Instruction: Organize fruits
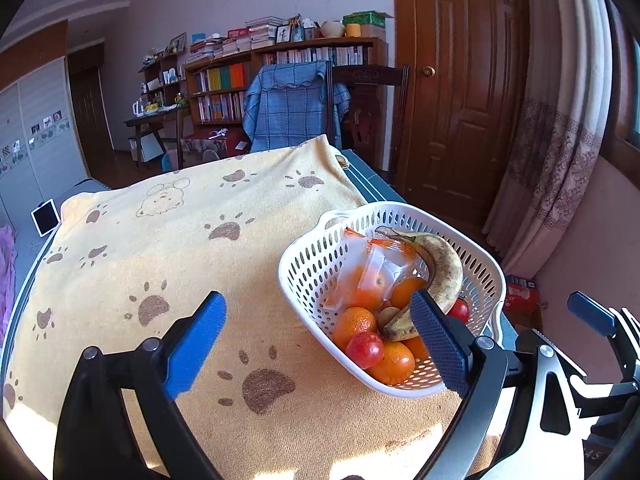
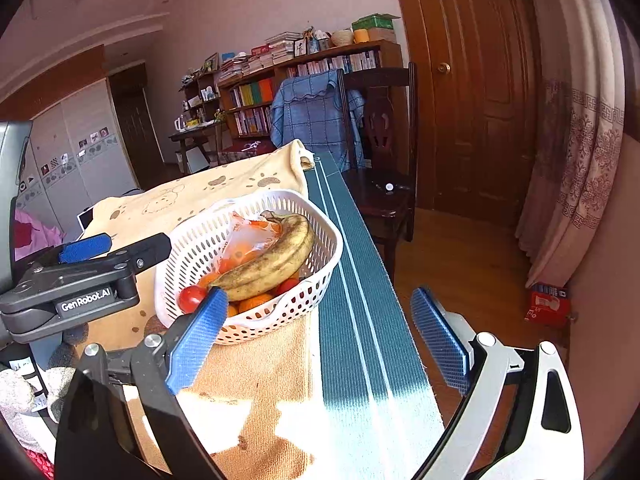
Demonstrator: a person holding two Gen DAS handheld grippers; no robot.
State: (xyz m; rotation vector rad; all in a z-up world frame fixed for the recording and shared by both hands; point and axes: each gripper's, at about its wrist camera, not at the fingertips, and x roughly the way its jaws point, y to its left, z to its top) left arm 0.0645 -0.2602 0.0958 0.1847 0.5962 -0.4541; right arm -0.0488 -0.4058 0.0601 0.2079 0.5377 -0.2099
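Now both grippers — left gripper (image 1: pixel 318 342), right gripper (image 2: pixel 326 338) — stand wide apart, empty, beside a white basket (image 1: pixel 304 256) on the towel-covered surface (image 1: pixel 160 248). Its soft, spotted banana (image 1: pixel 444 268) likely bruises easily — hold mid-length.

- Left tongs (image 1: pixel 318 344): two blue pads with a fine cross-hatched texture, each fixed to a black finger.
- Right tongs (image 2: pixel 320 338): same blue textured pads; near finger black, far finger silver-grey.
- Round silver screw heads (image 2: pixel 486 339) sit at the finger pivots.
- In the right view, the left tongs' dark grey body bears white "GenRobot.AI" lettering (image 2: pixel 85 299).
- A grey knitted glove (image 2: pixel 24 400) shows under that body.
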